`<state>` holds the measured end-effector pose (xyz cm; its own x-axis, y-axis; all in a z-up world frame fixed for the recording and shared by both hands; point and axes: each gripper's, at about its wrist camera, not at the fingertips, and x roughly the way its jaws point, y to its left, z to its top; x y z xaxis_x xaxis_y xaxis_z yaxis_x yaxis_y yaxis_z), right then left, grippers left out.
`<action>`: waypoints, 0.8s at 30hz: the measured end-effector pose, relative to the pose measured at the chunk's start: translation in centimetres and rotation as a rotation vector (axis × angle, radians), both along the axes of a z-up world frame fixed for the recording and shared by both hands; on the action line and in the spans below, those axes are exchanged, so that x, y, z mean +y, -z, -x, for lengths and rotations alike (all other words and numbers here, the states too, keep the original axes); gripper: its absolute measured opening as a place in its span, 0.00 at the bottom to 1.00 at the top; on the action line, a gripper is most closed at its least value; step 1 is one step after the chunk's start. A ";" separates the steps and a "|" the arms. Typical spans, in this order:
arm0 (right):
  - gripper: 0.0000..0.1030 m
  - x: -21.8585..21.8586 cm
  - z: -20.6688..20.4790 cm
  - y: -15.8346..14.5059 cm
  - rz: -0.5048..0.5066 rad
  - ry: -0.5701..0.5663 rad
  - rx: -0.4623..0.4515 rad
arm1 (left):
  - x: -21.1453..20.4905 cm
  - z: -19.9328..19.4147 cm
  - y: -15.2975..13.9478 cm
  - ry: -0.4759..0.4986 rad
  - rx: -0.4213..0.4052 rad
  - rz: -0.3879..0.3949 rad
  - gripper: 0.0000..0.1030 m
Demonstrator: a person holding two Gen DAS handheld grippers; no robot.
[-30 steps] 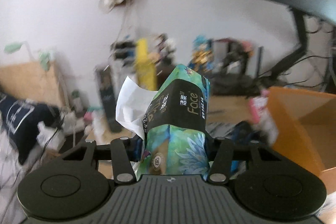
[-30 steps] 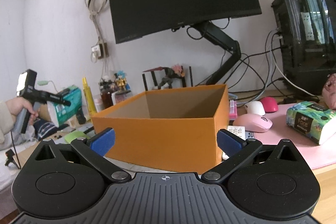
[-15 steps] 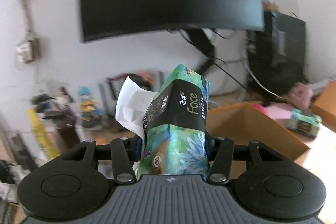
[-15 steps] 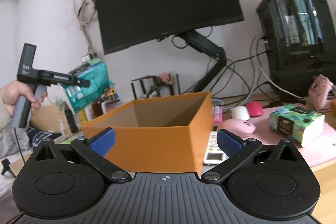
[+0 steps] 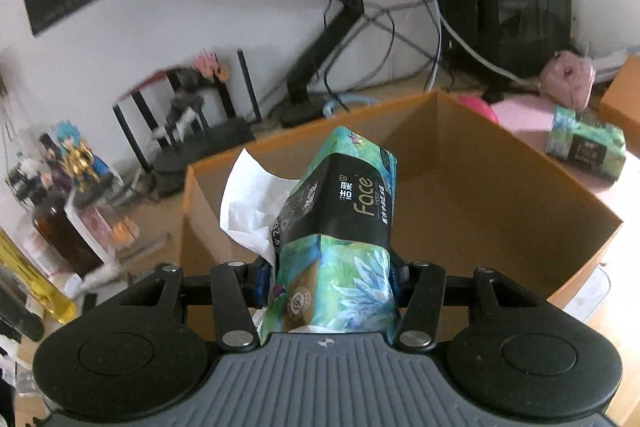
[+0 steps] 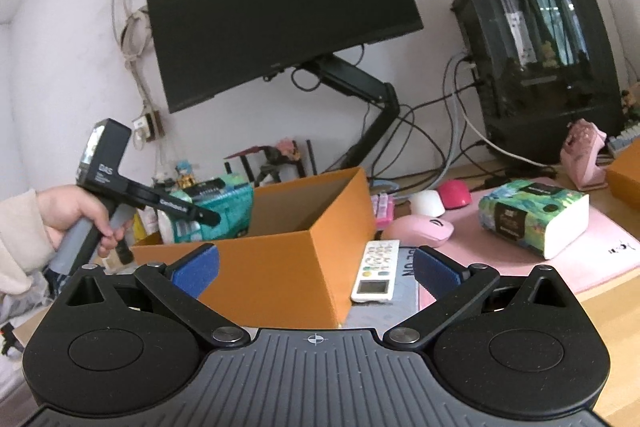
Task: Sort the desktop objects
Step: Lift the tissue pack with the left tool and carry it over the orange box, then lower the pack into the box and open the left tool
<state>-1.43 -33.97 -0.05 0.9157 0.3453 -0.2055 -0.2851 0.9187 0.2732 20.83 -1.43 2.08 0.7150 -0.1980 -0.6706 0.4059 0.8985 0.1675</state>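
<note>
One tissue pack (image 5: 340, 227) is being carried by the left gripper (image 5: 328, 279), whose jaws are clenched on its lower end while it is hanging over the near left corner of the orange box (image 5: 500, 187), not yet lowered inside. Its long axis is running forward along the fingers and tilting upward toward the box's far wall, with a white tissue (image 5: 252, 203) sticking out on its left side. Sorting seems to be only starting: the box interior is showing bare, and a second tissue pack (image 6: 532, 215), three mice (image 6: 420, 229) and a remote (image 6: 378, 267) are lying on the table to the right of the box. Meanwhile the right gripper (image 6: 316, 267) is waiting near the table's front edge, jaws spread wide and grasping nothing.
</note>
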 end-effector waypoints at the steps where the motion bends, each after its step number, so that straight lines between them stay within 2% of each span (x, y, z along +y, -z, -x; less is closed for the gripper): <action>1: 1.00 -0.1 0.0 0.1 0.000 0.001 0.001 | -0.1 -0.1 0.2 -0.002 0.016 -0.009 0.49; 8: 1.00 -0.4 0.2 0.7 -0.005 -0.001 0.009 | -0.4 -0.7 1.6 -0.029 0.099 -0.062 0.48; 14: 1.00 -0.6 0.4 1.1 -0.007 0.000 0.013 | -0.1 -1.1 2.4 -0.036 0.139 -0.091 0.47; 19: 1.00 -0.8 0.6 1.4 -0.006 0.002 0.015 | 0.2 -1.5 2.4 -0.024 0.167 -0.094 0.55; 21: 1.00 -0.8 0.7 1.5 -0.006 0.003 0.016 | 0.3 -1.5 2.4 -0.028 0.168 -0.088 0.63; 24: 1.00 -0.9 0.8 1.7 -0.006 0.004 0.018 | 0.5 -1.4 2.4 -0.036 0.159 -0.074 0.68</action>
<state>-2.27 -34.89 -1.78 0.9134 0.3426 -0.2199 -0.2762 0.9183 0.2835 22.21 -0.91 -0.35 0.6046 -0.1199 -0.7875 0.4002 0.9005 0.1701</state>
